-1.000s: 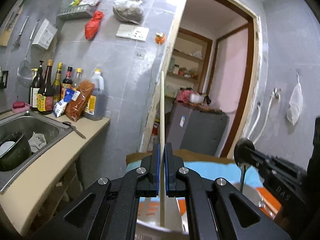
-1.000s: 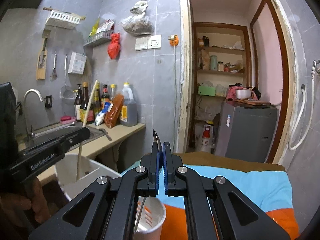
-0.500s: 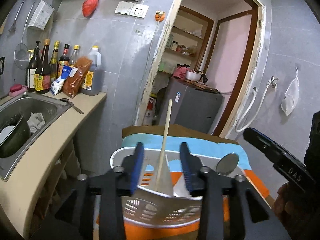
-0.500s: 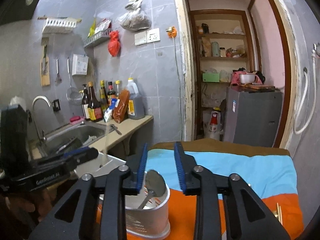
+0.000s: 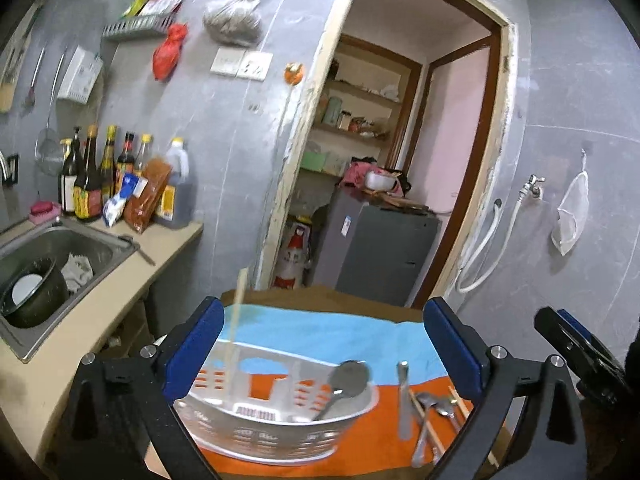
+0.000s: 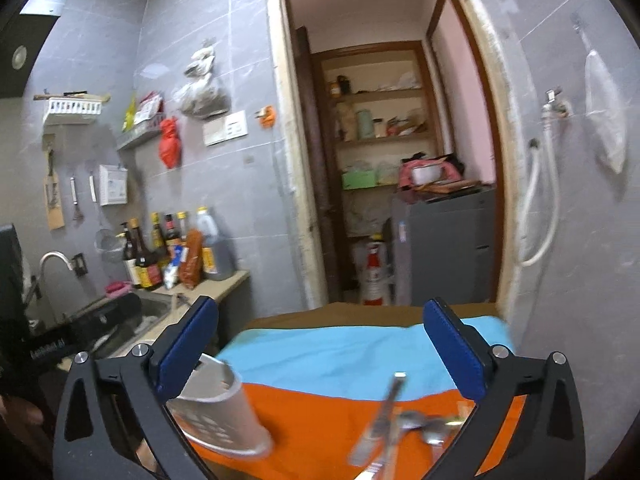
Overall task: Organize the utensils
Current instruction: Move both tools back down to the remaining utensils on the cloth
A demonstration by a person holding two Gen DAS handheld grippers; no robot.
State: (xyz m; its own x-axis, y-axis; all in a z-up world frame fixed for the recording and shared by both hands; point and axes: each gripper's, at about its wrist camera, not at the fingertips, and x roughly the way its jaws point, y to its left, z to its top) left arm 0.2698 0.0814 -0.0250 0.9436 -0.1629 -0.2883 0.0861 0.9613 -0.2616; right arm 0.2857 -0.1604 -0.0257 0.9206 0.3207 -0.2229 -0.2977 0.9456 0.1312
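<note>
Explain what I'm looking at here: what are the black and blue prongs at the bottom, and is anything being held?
Each picture comes from a camera mounted on a hand-held gripper that a person carries, one in each hand. The prongs are its two fingers. The left hand-held gripper looks over a white utensil basket holding a chopstick and a spoon. The right hand-held gripper sees the same basket at its left. Loose cutlery lies on the orange and blue cloth beside the basket. Both sets of jaws are opening, and neither grips anything.
</note>
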